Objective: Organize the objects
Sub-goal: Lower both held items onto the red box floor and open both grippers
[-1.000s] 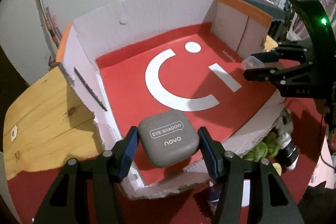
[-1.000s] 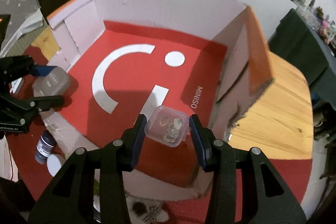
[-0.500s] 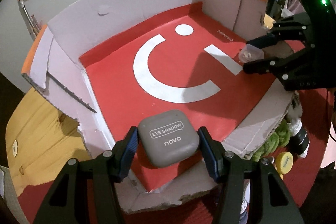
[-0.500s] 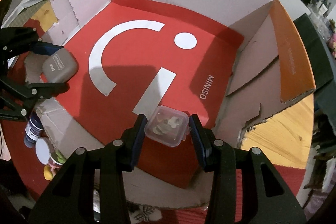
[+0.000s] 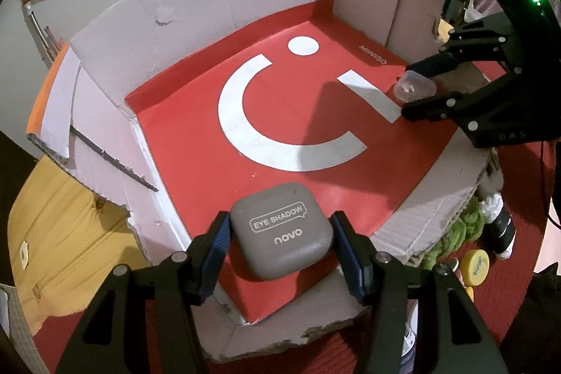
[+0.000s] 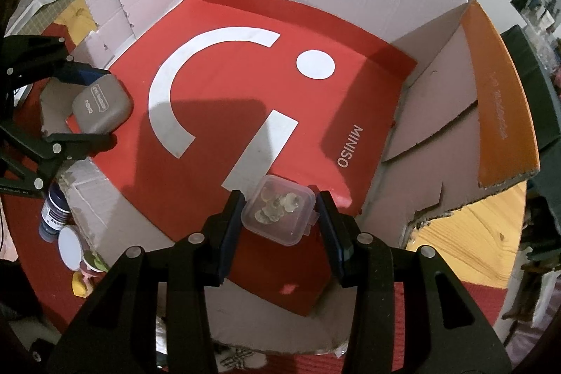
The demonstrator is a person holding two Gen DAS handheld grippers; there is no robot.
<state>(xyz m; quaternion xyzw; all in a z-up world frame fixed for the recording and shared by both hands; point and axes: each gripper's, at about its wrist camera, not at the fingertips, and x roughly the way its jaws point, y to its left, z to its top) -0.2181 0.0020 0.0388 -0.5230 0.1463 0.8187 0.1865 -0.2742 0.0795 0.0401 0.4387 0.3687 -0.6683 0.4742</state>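
A grey eye shadow case marked "EYE SHADOW novo" lies on the red floor of an open cardboard box near its front left corner. My left gripper is open around the case, with small gaps at both pads. A small clear plastic container with small pale items inside rests on the box floor near the front right. My right gripper is open around it. The case and left gripper also show in the right wrist view; the container shows in the left wrist view.
The box floor is red with a white smile logo and "MINISO". A wooden table lies under it. Small bottles and jars stand on red cloth in front of the box. A torn flap stands at the right.
Both grippers moved down into the box with their objects. Both jaws have widened, and the case and the container now rest on the red floor.
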